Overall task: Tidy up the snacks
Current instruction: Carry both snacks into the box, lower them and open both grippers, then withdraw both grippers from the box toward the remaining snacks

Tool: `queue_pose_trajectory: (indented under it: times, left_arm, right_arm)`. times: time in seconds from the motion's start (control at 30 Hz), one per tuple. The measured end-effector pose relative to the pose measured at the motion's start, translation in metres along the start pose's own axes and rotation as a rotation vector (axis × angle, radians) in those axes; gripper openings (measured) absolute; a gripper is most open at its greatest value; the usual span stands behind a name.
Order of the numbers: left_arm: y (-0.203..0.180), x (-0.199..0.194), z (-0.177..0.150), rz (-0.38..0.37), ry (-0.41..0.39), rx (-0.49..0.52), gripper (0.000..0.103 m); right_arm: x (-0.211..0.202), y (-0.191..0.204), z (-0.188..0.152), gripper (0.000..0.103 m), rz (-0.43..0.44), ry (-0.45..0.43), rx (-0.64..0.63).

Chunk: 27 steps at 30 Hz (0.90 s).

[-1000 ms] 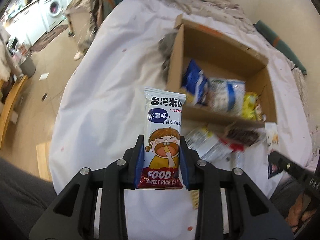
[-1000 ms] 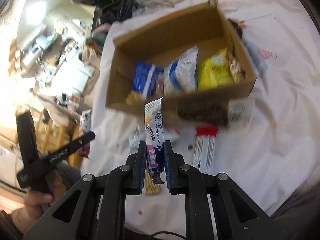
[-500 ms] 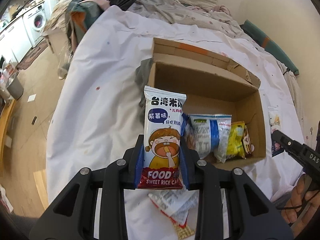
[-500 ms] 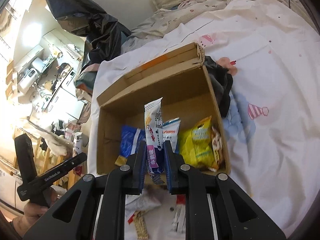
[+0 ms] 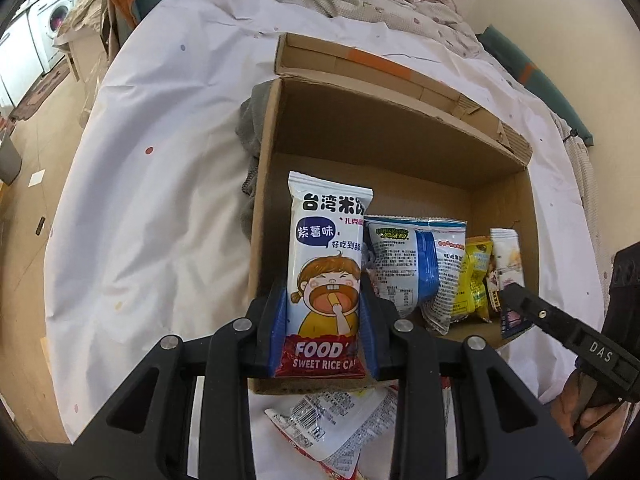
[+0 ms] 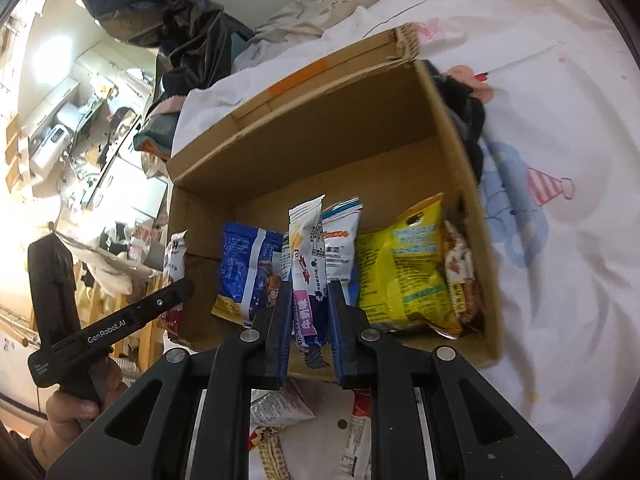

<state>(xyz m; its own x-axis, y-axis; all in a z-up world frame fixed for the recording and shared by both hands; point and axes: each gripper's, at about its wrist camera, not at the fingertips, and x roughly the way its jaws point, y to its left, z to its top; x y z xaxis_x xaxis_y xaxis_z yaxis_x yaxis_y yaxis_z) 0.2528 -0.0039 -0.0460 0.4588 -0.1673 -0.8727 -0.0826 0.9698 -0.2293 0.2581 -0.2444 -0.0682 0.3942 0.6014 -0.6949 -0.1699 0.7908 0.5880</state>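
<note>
Both claws (left (image 5: 325, 320), right (image 6: 310, 320)) grip snack packets

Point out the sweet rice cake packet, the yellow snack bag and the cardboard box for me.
sweet rice cake packet (image 5: 326, 276), left wrist view, on the cartoon face.
yellow snack bag (image 6: 404, 268), right wrist view, on its printed back panel.
cardboard box (image 6: 320, 128), right wrist view, on the inner far wall.

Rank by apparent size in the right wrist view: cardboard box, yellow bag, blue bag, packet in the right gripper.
1. cardboard box
2. yellow bag
3. blue bag
Packet in the right gripper: unranked. The packet is edge-on, nearer the camera and partly hidden by the fingers.
</note>
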Motion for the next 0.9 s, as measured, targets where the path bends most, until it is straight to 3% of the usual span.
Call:
queue_pose_trajectory:
  times: [0.17, 0.4, 0.5, 0.53, 0.63, 0.67, 0.7, 0.9]
  left_arm:
    - [-0.004, 0.005, 0.0, -0.012, 0.015, 0.012, 0.028]
    - [-0.015, 0.005, -0.003, -0.038, 0.016, 0.035, 0.028]
    - [-0.02, 0.004, -0.005, -0.043, 0.018, 0.055, 0.029]
    - [-0.021, 0.005, -0.005, -0.055, 0.024, 0.055, 0.036]
    - [-0.019, 0.001, -0.005, -0.094, 0.036, 0.029, 0.067]
    - [-0.02, -0.001, -0.006, -0.094, 0.023, 0.029, 0.074]
    - [-0.021, -0.003, -0.006, -0.087, 0.005, 0.039, 0.075]
    - [-0.021, -0.008, -0.005, -0.052, -0.029, 0.065, 0.076]
  right_arm:
    - [0.006, 0.012, -0.003, 0.018, 0.013, 0.007, -0.052]
    - [0.01, 0.011, 0.001, 0.021, 0.04, -0.001, -0.032]
    - [0.012, 0.011, 0.001, 0.023, 0.09, 0.02, -0.003]
    - [0.013, 0.01, 0.001, 0.024, 0.096, 0.028, 0.001]
    - [0.013, 0.012, 0.001, 0.039, 0.076, 0.025, -0.009]
    - [0.01, 0.011, 0.002, 0.053, 0.082, 0.01, -0.003]
    - [0.008, 0.011, 0.002, 0.061, 0.087, -0.002, 0.0]
    - [0.003, 0.007, 0.005, 0.061, 0.073, -0.033, 0.013]
